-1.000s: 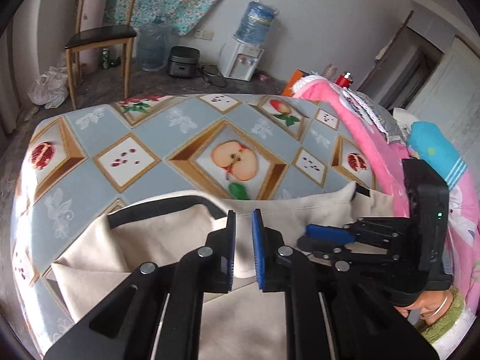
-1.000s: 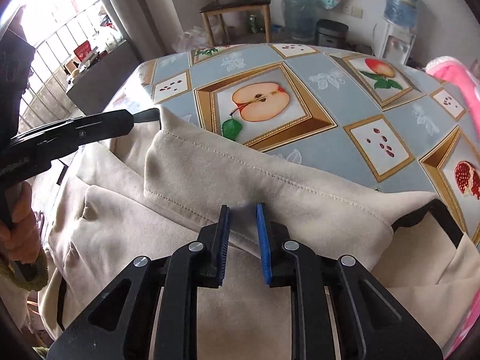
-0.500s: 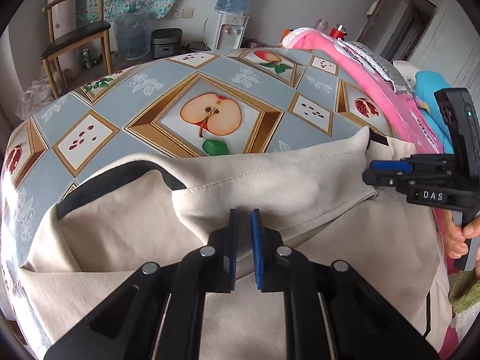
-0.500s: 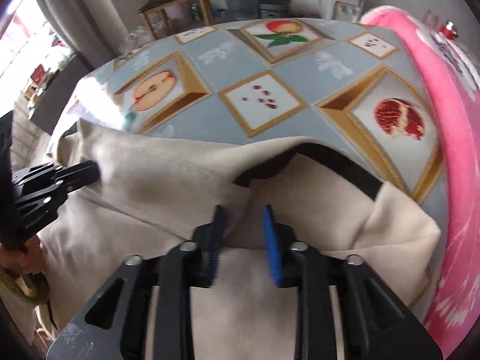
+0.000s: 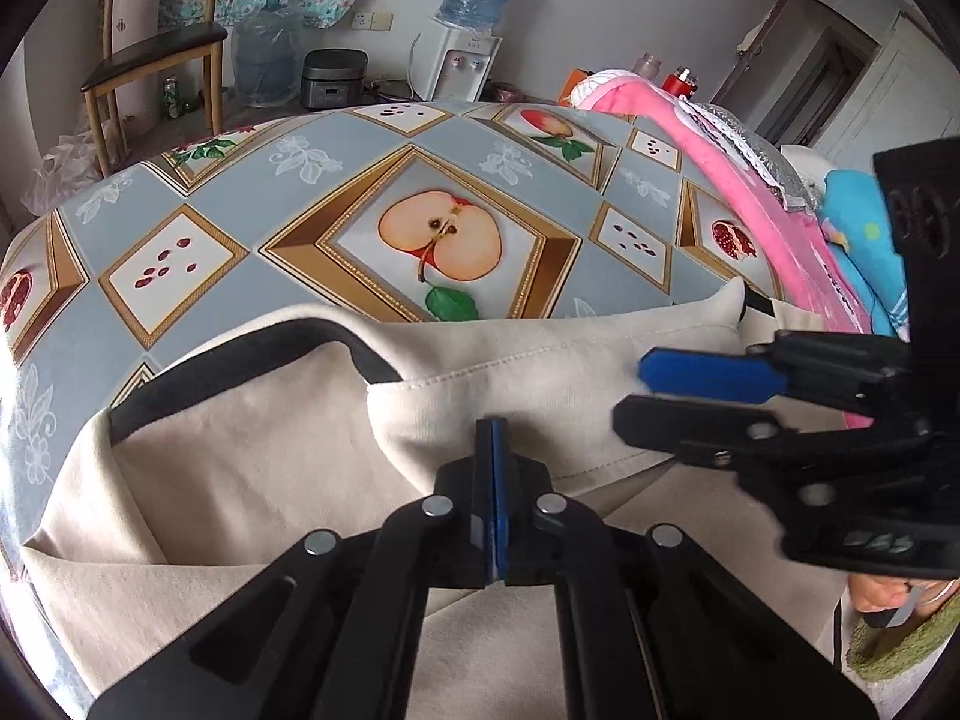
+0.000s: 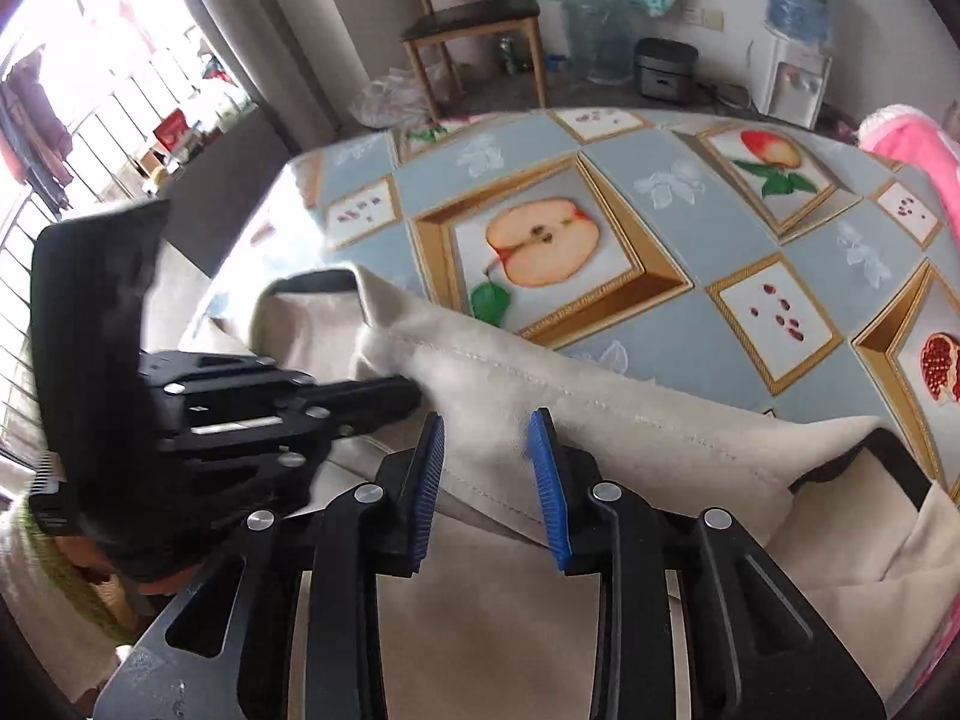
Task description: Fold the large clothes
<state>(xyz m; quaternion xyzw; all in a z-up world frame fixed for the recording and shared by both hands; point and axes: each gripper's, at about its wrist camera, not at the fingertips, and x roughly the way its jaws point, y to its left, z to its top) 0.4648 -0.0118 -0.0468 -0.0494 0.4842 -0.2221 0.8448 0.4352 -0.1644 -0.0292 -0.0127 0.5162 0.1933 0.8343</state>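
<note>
A large beige garment (image 5: 252,480) with black trim lies across the near side of the table; it also shows in the right wrist view (image 6: 600,420). My left gripper (image 5: 492,438) is shut on the garment's folded stitched edge; in the right wrist view it (image 6: 414,393) sits at the left, its fingers against the cloth. My right gripper (image 6: 487,438) is open, its blue pads on either side of the same stitched edge. In the left wrist view it (image 5: 630,387) comes in from the right, just above the cloth.
The table (image 5: 336,180) wears a blue-grey fruit-print cover (image 6: 690,228). Pink bedding (image 5: 720,168) lies along its right side. A wooden chair (image 5: 150,54), a water dispenser (image 5: 462,48) and a rice cooker (image 5: 330,78) stand beyond. A window (image 6: 78,120) is at the left.
My left gripper has shut on the garment's edge. My right gripper has swung back toward the left one and opened wider over the same edge.
</note>
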